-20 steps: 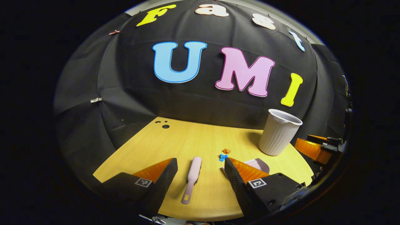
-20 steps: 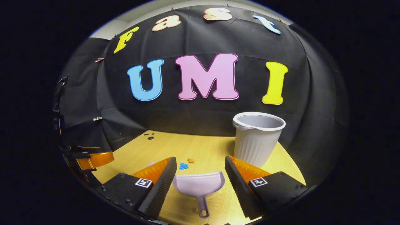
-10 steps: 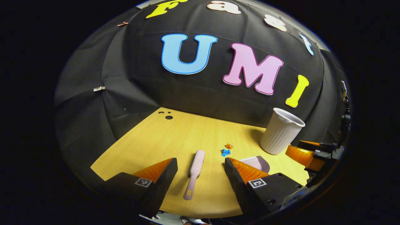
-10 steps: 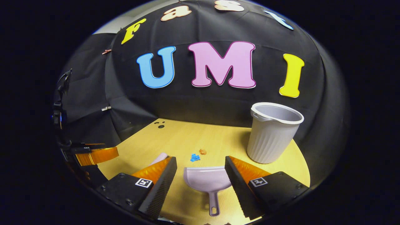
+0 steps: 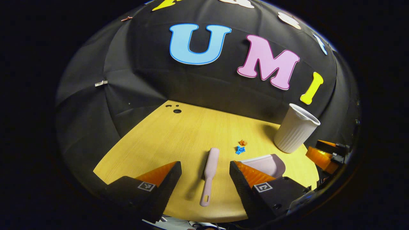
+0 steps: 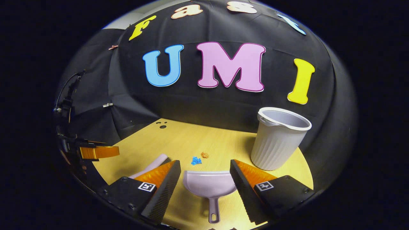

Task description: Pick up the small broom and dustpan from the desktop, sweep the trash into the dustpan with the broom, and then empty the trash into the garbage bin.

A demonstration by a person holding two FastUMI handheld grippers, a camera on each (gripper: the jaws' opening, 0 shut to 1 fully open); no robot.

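Wooden surface [image 5: 179, 137] carries all things, from big to small: the garbage bin [image 6: 274, 140] at the far right, the dustpan [image 6: 209, 184], the broom [image 5: 209, 174], two trash bits [image 6: 196, 159]. Left tongs [image 5: 204, 174] stand open around the broom, right tongs [image 6: 204, 183] open around the dustpan, neither touching. I think thin flat handles may slip from the grip, and a careless bump could scatter the light trash.

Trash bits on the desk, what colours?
One blue, one orange; clearest in the right gripper view.
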